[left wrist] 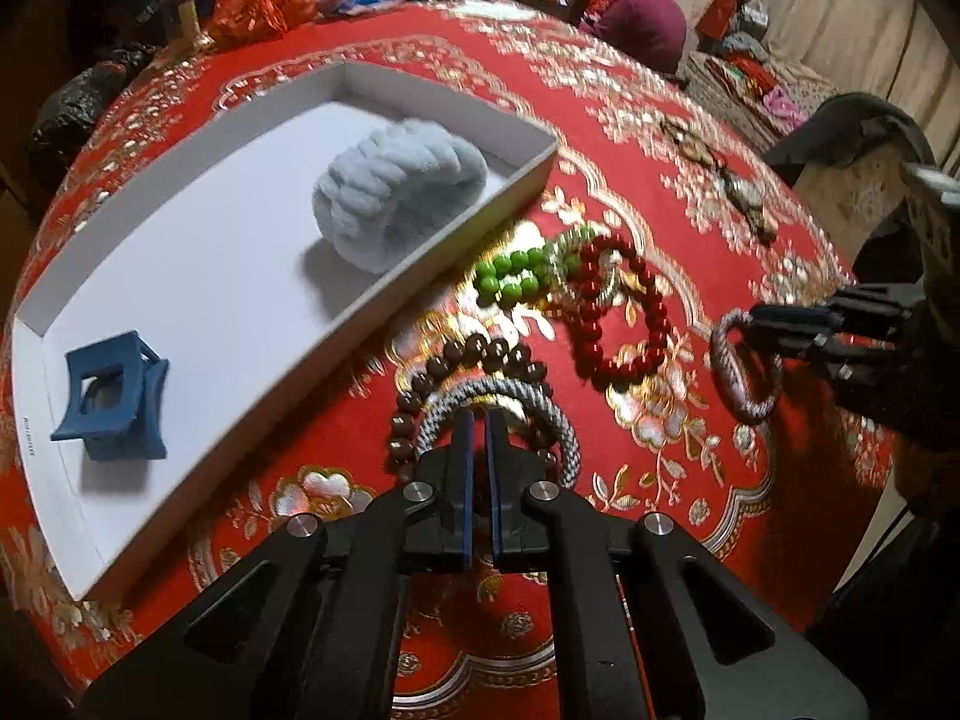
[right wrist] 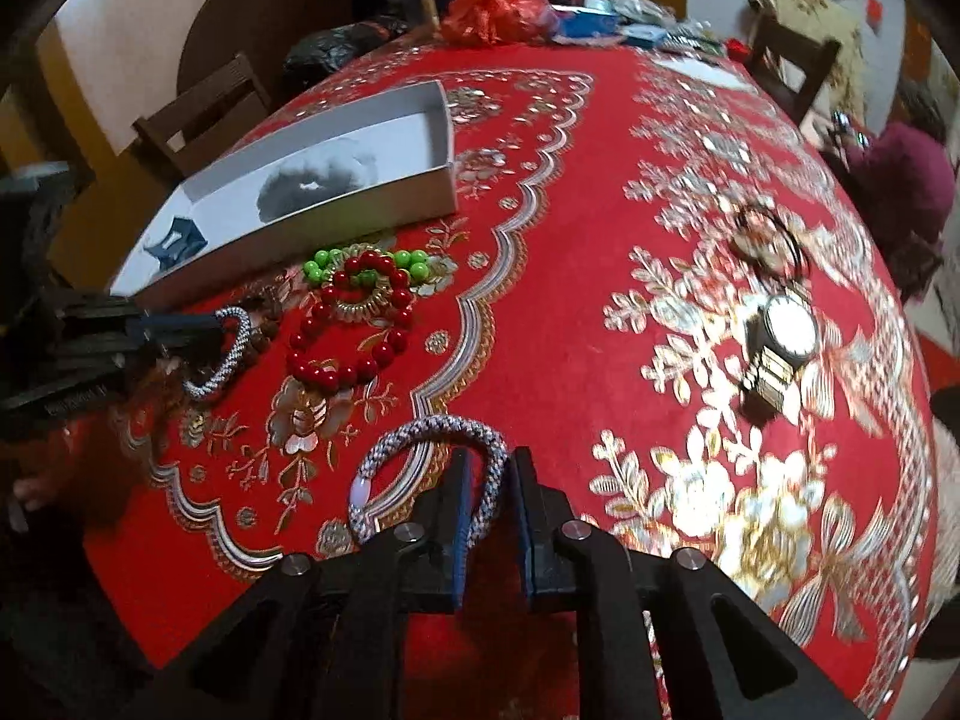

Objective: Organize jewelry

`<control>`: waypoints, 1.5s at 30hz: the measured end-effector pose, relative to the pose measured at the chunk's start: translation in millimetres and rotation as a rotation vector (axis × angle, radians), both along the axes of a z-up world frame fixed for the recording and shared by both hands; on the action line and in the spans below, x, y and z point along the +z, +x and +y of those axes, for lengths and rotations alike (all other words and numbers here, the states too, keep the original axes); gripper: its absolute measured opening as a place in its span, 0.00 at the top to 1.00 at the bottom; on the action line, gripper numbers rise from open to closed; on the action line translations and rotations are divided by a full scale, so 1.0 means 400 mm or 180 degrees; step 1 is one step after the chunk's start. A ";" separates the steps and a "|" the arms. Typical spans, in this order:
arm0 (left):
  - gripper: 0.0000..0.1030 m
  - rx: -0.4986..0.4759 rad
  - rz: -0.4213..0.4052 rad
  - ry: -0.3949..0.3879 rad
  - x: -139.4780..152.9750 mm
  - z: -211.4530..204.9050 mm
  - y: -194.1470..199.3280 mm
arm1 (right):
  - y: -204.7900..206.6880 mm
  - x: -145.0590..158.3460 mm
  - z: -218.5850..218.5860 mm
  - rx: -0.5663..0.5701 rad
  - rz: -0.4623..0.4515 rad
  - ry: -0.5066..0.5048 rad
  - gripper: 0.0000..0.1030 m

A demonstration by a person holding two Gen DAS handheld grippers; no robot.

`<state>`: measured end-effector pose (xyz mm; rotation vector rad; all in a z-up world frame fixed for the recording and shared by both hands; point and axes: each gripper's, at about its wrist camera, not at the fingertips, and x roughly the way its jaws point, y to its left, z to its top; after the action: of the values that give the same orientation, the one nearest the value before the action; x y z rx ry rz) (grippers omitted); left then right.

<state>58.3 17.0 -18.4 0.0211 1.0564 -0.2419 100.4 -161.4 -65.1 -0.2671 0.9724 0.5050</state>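
My left gripper is shut on a silver braided bangle; it shows from the side in the right wrist view. My right gripper is shut on a second silver braided bangle, also seen in the left wrist view. A red bead bracelet, a green bead bracelet and a brown bead bracelet lie on the red tablecloth between the grippers. A white box holds a pale blue fluffy band and a blue hair claw.
A gold-and-white wristwatch and a dark bracelet lie on the cloth to the right. Bags, bottles and clutter stand at the table's far end. Wooden chairs stand around the table.
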 end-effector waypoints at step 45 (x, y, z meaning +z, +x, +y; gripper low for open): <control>0.67 0.0058 -0.0082 0.0101 0.018 0.041 0.020 | -0.032 0.105 0.024 -0.0041 -0.0422 0.0183 0.94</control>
<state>66.4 33.4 -11.2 0.0431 1.0343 -0.2078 87.7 -151.7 -23.1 -0.2393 0.8289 0.4964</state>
